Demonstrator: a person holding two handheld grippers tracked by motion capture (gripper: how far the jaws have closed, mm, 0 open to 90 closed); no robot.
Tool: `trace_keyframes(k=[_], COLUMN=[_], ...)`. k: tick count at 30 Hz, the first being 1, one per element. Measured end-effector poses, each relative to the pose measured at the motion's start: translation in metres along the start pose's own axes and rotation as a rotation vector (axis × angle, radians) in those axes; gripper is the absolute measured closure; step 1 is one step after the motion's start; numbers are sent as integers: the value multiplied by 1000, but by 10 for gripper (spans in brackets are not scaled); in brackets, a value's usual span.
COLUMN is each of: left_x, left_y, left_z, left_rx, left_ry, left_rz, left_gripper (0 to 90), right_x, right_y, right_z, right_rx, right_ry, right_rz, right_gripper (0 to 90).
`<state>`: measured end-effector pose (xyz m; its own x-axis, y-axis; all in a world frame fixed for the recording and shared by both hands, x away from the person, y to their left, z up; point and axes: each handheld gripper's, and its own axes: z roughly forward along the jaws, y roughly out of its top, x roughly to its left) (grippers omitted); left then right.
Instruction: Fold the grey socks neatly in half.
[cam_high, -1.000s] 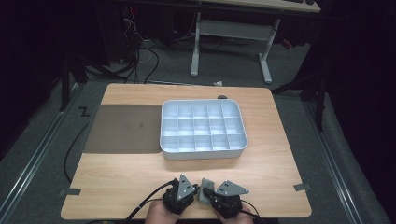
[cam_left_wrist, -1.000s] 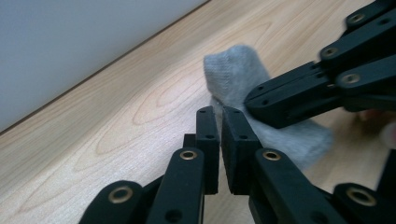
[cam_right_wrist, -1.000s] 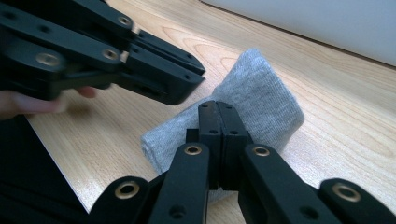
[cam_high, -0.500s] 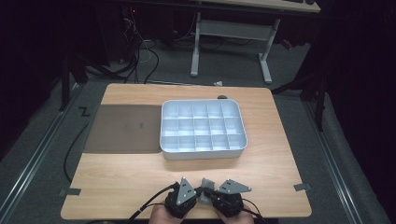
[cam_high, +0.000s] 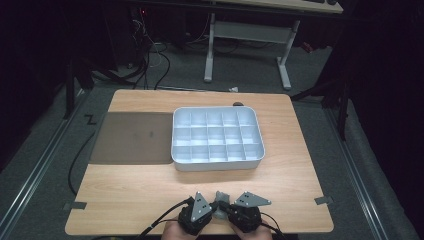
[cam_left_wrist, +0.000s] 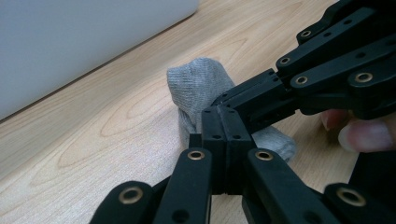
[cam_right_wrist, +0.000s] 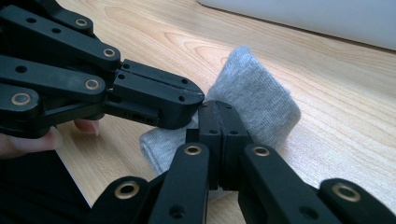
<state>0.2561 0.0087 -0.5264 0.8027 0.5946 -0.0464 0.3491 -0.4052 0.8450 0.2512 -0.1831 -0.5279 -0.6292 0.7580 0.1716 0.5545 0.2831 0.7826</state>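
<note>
Both grippers, left gripper (cam_high: 212, 212) and right gripper (cam_high: 223, 209), are showing black linkage jaws with brass-coloured rivets, grey three-cornered top plates, black cables (cam_high: 160, 222) trailing off. Hands (cam_high: 176, 231) are showing bare, no sleeves visible.

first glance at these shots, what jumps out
A white compartment tray sits mid-table, its cells all bare, with a dark mat beside it on its left. At the near edge, the left gripper and right gripper meet tip to tip, both with jaws shut on one small grey sock.
</note>
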Motion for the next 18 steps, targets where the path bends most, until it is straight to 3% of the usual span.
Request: trace_keyframes(k=[6,14,18], left_x=[-2,-2,-1], left_y=[-1,-2,-2], left_z=[1,2,3], left_rx=[2,4,3], left_ry=[6,8,6], left_rz=[19,21,15], left_gripper=[900,900,900], right_x=[-3,-10,-6], right_y=[0,-4,-6], right_z=[-4,-19,-20], right_rx=[3,1,1], right_ry=[-7,-65,-58], right_rz=[16,30,17], right_gripper=[900,900,900])
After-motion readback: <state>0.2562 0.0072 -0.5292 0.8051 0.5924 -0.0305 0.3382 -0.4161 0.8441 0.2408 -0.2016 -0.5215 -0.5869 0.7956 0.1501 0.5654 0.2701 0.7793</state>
